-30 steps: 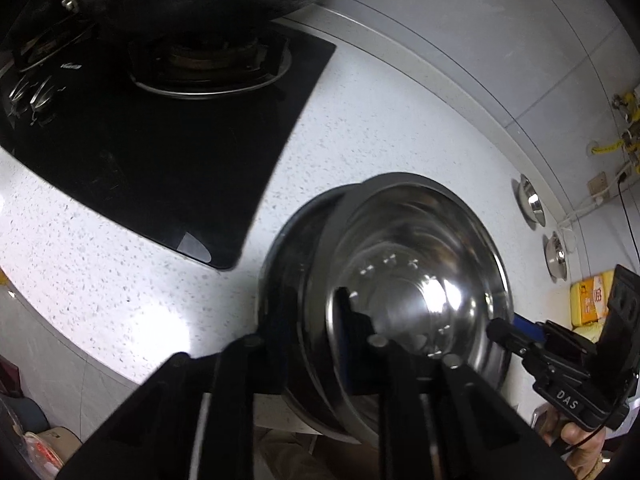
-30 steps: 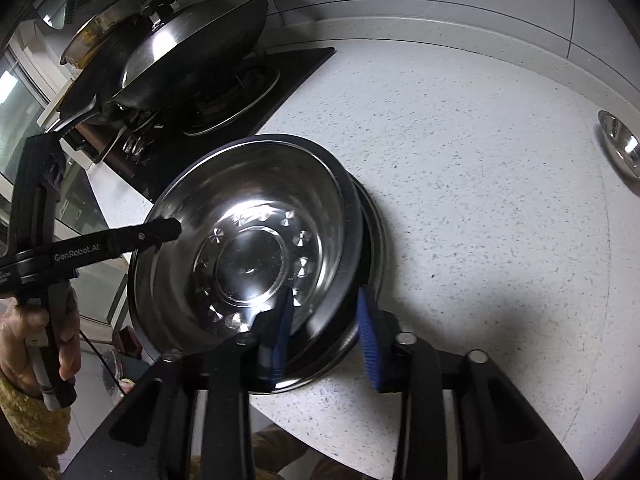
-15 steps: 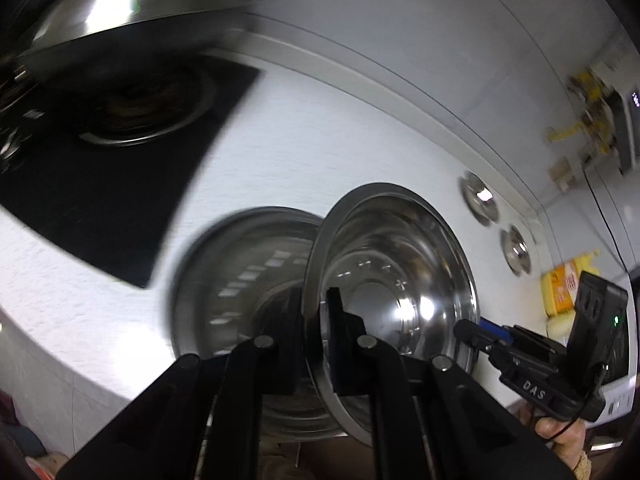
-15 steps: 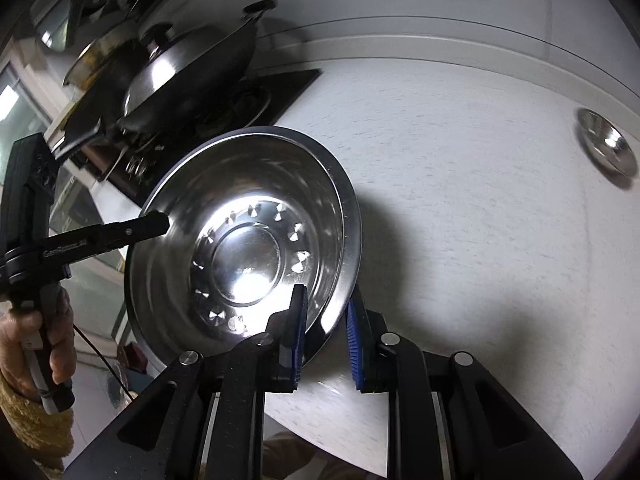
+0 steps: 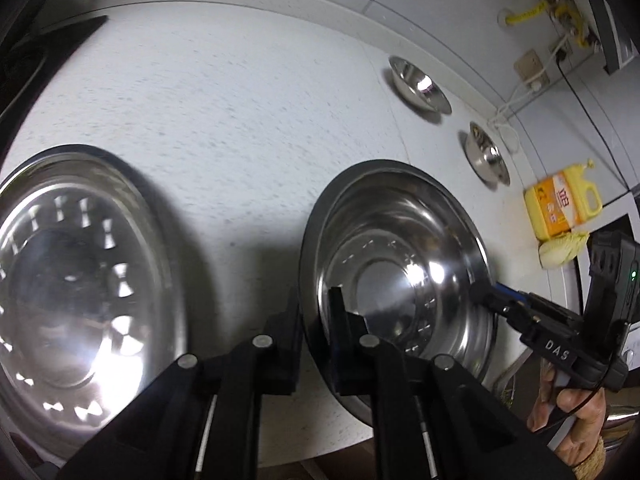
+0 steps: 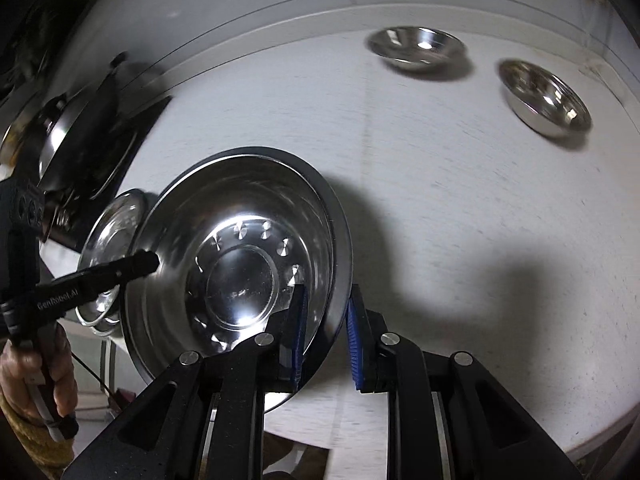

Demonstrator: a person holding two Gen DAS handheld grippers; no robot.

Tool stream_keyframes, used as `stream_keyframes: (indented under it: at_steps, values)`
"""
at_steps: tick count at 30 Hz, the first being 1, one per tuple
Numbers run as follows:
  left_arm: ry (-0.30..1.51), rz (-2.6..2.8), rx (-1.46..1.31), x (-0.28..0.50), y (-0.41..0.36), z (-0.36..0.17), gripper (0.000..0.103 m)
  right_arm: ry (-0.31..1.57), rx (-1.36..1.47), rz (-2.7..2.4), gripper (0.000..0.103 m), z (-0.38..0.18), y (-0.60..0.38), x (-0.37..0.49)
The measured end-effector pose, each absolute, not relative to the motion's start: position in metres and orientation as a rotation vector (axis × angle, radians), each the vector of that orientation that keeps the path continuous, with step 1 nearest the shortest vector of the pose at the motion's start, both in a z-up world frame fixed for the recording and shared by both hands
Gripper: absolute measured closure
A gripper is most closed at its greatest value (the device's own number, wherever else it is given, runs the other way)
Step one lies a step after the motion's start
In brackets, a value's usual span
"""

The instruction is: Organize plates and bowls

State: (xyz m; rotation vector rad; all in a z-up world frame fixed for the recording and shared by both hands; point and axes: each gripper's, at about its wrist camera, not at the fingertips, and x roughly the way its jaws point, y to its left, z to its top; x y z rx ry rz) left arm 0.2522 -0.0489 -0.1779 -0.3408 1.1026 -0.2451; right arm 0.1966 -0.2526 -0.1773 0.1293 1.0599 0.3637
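Both grippers clamp one steel plate (image 5: 400, 264), held off the worktop (image 5: 240, 112) and tilted, over its front edge. Left gripper (image 5: 316, 320) pinches the rim on one side, fingers nearly together w/ only the thin rim between. Right gripper (image 6: 326, 320) pinches the opposite rim, blue pads (image 6: 299, 332) pressing either side of it. Plate's hollow is empty; embossed dimples ring its flat centre.

A 2nd steel plate (image 5: 80, 280), same dimpled pattern, lies flat on the worktop near the front edge, toward the hob (image 6: 120, 136) end; empty, apart from the held one. In the right wrist view it shows partly behind the held plate's rim.

Two small steel bowls sit toward the worktop's back edge, near the wall: bowl A (image 6: 416, 48) and bowl B (image 6: 544, 96), close together but not touching. Both look empty.

Yellow bottle (image 5: 560, 204) stands past bowl B at the far end, w/ a pale cloth (image 5: 562, 250) just beside it. A lidded wok (image 6: 72, 148) sits on the hob at the other end; contents hidden.
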Motion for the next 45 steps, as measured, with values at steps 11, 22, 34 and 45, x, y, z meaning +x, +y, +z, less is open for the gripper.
stream_keyframes:
  at_steps: [11, 22, 34, 45]
  values:
    - [1.041, -0.168, -0.195, 0.256, -0.051, -0.163, 0.063, 1.01, 0.188, 0.381, 0.085, -0.175, -0.287, 0.2]
    - [0.95, -0.338, -0.269, 0.323, -0.099, -0.102, 0.06, 0.879, 0.16, 0.282, 0.071, -0.128, -0.351, 0.239]
    - [1.026, -0.437, -0.511, 0.413, -0.233, -0.148, 0.052, 0.868, 0.142, 0.09, 0.067, -0.124, -0.432, 0.333]
    - [1.06, -0.347, -0.579, 0.468, -0.28, -0.186, 0.047, 0.949, 0.152, 0.081, 0.06, -0.162, -0.467, 0.403]
